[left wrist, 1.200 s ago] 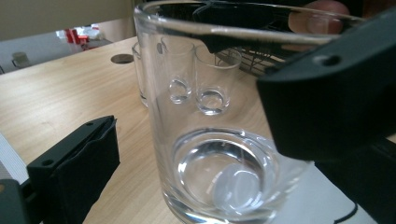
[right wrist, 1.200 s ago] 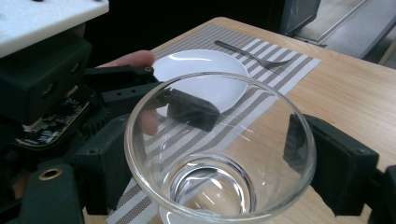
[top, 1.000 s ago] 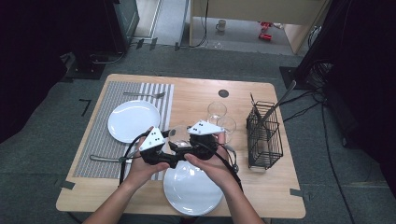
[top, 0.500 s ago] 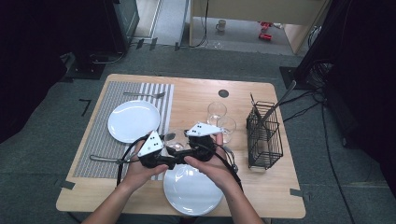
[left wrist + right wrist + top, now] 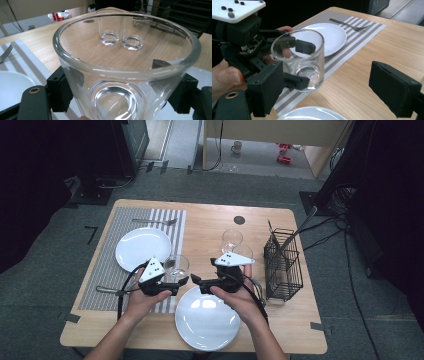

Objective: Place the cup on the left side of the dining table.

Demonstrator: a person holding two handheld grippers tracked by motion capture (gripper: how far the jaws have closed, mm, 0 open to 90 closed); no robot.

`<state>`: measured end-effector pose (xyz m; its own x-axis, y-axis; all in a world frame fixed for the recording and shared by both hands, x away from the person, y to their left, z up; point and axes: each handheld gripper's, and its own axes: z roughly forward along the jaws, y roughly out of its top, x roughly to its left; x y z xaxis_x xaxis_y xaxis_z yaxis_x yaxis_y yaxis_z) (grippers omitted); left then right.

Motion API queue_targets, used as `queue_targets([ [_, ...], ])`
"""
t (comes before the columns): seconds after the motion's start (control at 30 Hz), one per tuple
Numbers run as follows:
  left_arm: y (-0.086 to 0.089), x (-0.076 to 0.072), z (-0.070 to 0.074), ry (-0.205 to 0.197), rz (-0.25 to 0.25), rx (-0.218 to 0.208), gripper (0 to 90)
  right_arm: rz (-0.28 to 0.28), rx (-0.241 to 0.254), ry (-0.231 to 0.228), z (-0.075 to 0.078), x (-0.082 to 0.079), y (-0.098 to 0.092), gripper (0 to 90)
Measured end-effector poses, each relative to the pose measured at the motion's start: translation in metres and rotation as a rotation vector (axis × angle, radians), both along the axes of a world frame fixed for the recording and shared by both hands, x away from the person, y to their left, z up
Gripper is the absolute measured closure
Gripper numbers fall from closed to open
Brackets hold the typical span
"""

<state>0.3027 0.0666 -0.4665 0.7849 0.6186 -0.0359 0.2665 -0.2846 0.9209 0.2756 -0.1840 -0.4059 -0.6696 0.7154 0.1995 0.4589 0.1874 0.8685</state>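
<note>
A clear tumbler (image 5: 178, 265) stands upright at the right edge of the striped placemat (image 5: 107, 260). My left gripper (image 5: 181, 281) is shut on its lower part; the jaws have just been closing on it. In the left gripper view the tumbler (image 5: 125, 75) sits between the two black jaws, which press on its sides. My right gripper (image 5: 197, 282) faces it from the right with its tips a little apart from the glass. In the right gripper view that gripper (image 5: 332, 87) is open and holds nothing, with the tumbler (image 5: 298, 60) ahead on the left.
Two more glasses (image 5: 232, 240) (image 5: 243, 252) stand mid-table beside a black wire rack (image 5: 284, 262). One white plate (image 5: 207, 317) lies at the front edge under the hands, another (image 5: 142, 248) on the placemat. A fork (image 5: 155, 221) lies at the mat's far end.
Both hands have shifted a little toward the front of the table. The left gripper has moved slightly left, so the two grippers' tips stand a bit further apart.
</note>
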Motion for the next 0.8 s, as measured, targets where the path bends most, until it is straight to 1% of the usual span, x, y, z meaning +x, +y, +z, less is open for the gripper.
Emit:
queue_targets([
  [0.07,0.003,0.002,-0.003,0.007,0.013,0.011,22.1,-0.011,-0.009,0.004,-0.003,-0.001,-0.002,13.4],
  [0.2,0.009,0.006,-0.007,0.024,0.041,0.026,22.1,-0.013,-0.019,0.007,-0.008,-0.004,-0.006,13.4],
  [0.3,0.013,0.009,-0.011,0.043,0.066,0.043,22.1,-0.025,-0.021,0.014,-0.011,-0.005,-0.011,13.4],
  [0.47,0.017,0.013,-0.016,0.056,0.089,0.069,22.1,-0.042,-0.013,0.021,-0.015,-0.008,-0.019,13.4],
  [0.63,0.022,0.018,-0.022,0.083,0.113,0.084,22.1,-0.057,-0.015,0.026,-0.019,-0.011,-0.026,13.4],
  [0.7,0.023,0.02,-0.025,0.094,0.12,0.095,22.0,-0.062,-0.016,0.024,-0.021,-0.013,-0.029,13.4],
  [0.8,0.024,0.022,-0.028,0.1,0.129,0.117,22.0,-0.078,-0.032,0.016,-0.024,-0.016,-0.033,13.4],
])
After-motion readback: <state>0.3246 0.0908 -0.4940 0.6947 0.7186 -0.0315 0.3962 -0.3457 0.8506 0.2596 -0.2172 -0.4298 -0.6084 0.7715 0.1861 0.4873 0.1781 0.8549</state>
